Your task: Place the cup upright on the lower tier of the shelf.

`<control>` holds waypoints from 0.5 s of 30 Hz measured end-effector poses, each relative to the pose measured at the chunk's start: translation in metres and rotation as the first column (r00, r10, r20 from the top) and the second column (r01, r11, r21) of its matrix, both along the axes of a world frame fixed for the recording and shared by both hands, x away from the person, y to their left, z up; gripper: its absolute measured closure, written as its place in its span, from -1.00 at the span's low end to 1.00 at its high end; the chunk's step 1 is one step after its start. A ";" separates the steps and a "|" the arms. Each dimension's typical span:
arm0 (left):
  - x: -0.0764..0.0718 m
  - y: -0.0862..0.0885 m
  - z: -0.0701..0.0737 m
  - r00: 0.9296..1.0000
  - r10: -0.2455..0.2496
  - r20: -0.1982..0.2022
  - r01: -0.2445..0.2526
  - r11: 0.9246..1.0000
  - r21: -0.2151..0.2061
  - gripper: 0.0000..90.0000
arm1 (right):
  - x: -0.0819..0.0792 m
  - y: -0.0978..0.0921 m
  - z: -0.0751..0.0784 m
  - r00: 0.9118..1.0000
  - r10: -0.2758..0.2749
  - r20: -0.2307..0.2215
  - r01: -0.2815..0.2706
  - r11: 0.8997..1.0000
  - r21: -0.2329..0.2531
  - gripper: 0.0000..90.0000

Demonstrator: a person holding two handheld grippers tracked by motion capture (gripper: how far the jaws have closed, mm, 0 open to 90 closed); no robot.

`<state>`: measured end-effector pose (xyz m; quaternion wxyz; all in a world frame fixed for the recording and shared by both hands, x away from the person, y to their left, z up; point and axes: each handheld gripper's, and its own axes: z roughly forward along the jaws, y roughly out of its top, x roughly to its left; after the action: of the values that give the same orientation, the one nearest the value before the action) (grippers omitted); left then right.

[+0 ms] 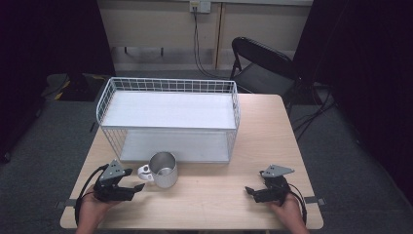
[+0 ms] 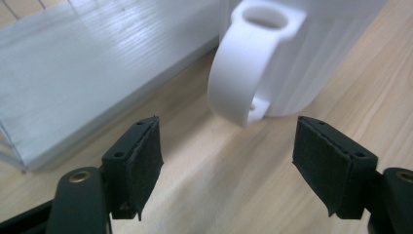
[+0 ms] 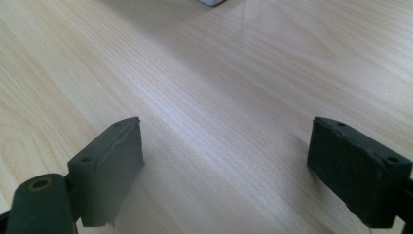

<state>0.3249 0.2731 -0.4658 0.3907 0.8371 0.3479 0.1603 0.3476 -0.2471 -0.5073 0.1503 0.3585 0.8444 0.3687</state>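
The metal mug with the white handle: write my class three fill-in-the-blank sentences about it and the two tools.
1. The shiny metal mug stands upright on the pale wooden table in front of the white wire ____.
2. The mug's white handle points toward the ____ tool.
3. The left tool has its jaws ____, just short of the handle.

Missing words: rack; left; open

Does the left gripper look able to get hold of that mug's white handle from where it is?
Probably yes. The left gripper has its jaws open, the mug handle sits just ahead between them, and only bare table lies in between.
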 end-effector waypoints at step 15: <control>0.007 -0.005 0.006 0.999 -0.037 0.001 0.037 0.999 0.002 -0.39 | 0.000 0.000 0.000 1.000 0.000 0.000 0.000 1.000 0.000 -0.73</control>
<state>0.3321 0.2679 -0.4596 0.3929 0.8436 0.3321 0.1538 0.3476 -0.2471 -0.5073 0.1504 0.3585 0.8443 0.3687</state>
